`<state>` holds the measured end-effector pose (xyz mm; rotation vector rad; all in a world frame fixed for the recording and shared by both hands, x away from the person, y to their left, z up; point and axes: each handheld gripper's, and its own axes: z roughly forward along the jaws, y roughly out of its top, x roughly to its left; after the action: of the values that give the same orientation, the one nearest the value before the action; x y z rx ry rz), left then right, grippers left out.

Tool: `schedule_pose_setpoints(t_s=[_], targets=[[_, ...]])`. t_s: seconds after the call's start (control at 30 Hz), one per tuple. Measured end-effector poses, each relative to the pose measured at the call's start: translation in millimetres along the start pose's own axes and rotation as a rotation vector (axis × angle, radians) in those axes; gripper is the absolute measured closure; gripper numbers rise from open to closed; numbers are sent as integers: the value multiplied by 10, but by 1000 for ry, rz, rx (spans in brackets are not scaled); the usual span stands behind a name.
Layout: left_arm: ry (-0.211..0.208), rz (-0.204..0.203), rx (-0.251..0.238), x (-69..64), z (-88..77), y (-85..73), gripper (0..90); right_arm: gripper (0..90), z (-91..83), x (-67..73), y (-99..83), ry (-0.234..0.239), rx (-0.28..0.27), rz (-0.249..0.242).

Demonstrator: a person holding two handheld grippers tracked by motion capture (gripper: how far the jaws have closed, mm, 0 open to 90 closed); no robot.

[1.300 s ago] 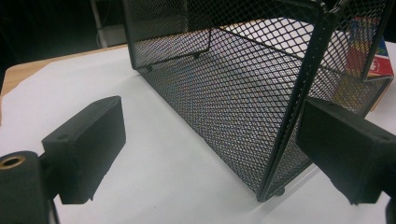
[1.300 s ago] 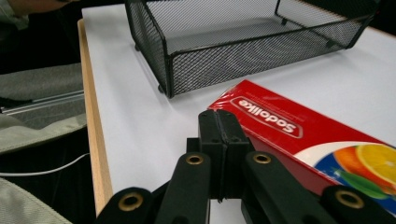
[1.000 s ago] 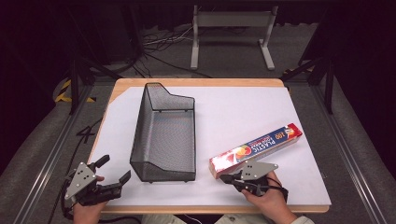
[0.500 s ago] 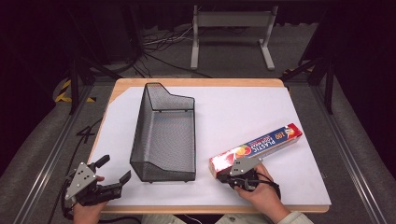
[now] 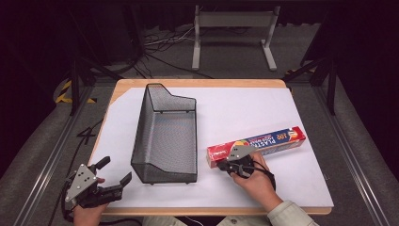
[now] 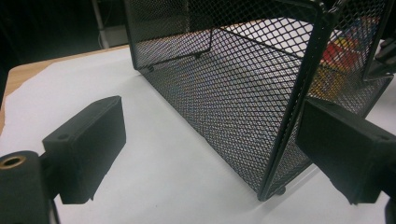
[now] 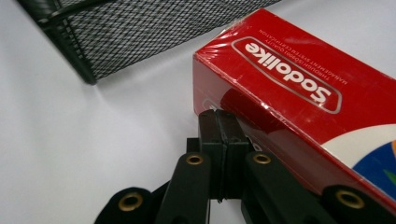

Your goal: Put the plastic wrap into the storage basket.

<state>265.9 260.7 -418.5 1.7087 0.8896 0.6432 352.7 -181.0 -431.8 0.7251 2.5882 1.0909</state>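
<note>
The right gripper, jaws closed on nothing, touches the box just ahead. Pushing there could skid it into the mesh basket. The left gripper gapes empty.

black gripper, brass screws, pale sleeve

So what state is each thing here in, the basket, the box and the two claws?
Mesh basket: upright on the white sheet, empty, untouched.
Red box: lying flat on its long side, sealed in shiny wrap, not gripped.
Left claw: jaws wide apart, holding nothing, near the basket's corner.
Right claw: jaws pressed together, tips against the box's near side by its end.
</note>
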Motion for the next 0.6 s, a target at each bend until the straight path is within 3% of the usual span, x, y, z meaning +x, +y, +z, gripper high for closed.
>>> schedule_pose_setpoints(t_s=[0.3, 0.6], targets=[[2, -4, -4, 4, -5, -4, 94, 900, 126, -94, 157, -79, 26, 0], [3, -9, -7, 15, -10, -10, 94, 900, 214, -331, 259, -133, 30, 40]])
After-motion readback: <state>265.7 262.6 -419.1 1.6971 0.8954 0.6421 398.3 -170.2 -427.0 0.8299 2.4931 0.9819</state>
